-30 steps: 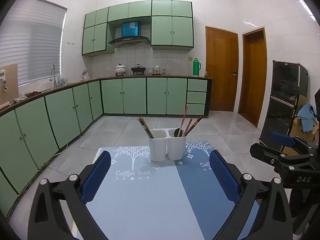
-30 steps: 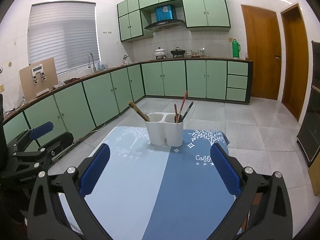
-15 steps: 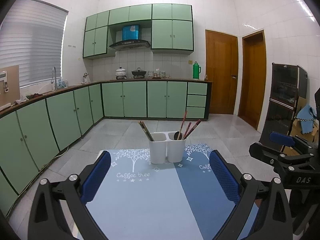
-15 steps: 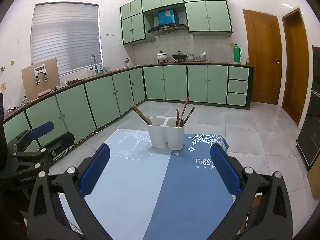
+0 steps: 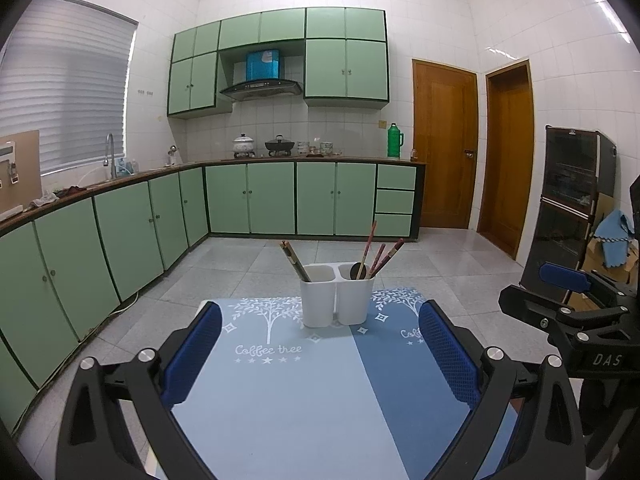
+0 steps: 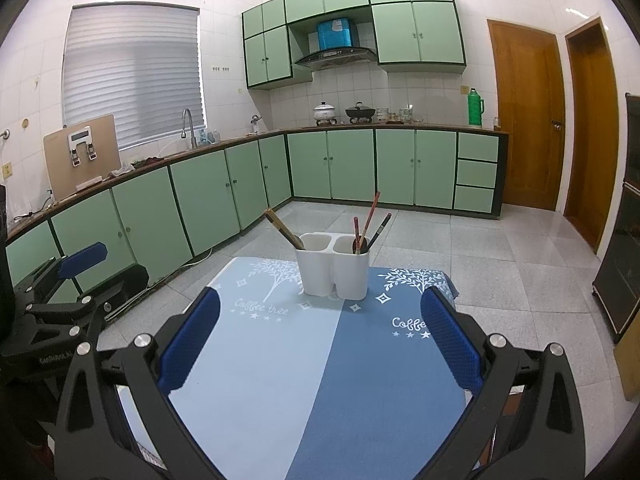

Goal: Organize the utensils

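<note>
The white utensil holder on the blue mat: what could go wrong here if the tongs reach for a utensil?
1. The white utensil holder stands near the far edge of the blue mat; a push might tip it off.
2. The red chopsticks and spoon cross closely, so open tongs may catch several.

Utensil ends hidden inside holder

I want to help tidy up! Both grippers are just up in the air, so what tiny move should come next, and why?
Probably ease the right gripper forward toward the white holder at the far end of the blue mat. Both the right and the left gripper are open, empty and short of the holder, and all the utensils already stand in its two cups, so nothing can be sorted without getting closer.
</note>
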Action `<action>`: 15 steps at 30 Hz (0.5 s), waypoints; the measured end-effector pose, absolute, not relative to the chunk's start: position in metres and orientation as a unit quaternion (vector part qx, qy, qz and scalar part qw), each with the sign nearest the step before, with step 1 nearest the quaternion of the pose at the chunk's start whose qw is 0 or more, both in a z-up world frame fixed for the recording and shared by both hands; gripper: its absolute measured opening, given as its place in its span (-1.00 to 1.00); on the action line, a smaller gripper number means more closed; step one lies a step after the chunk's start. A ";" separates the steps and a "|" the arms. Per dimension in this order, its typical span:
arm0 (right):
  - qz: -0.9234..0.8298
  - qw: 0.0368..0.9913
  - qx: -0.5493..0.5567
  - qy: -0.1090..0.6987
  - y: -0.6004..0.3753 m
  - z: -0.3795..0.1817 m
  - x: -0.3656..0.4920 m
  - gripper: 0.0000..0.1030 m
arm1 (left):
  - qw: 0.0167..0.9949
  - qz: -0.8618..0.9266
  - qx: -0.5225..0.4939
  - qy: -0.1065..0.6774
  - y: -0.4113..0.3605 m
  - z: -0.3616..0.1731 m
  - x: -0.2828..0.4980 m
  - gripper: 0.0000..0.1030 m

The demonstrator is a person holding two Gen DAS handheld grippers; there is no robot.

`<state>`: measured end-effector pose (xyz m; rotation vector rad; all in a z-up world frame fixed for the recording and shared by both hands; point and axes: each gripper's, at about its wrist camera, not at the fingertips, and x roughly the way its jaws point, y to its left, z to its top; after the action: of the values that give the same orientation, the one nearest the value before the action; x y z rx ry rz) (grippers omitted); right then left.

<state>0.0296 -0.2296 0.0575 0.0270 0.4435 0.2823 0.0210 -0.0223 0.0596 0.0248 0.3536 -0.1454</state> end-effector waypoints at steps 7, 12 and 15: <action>0.140 0.966 0.013 0.219 -0.229 0.058 0.029 0.89 | 0.982 -0.072 0.012 0.175 -0.022 0.060 0.021 0.88; 0.140 0.965 0.013 0.219 -0.229 0.057 0.030 0.89 | 0.982 -0.073 0.013 0.176 -0.022 0.060 0.021 0.88; 0.140 0.965 0.013 0.220 -0.229 0.058 0.030 0.89 | 0.982 -0.072 0.015 0.175 -0.021 0.061 0.021 0.88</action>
<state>0.0297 -0.2295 0.0576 0.0265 0.4442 0.2842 0.0207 -0.0210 0.0608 0.0310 0.3521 -0.1446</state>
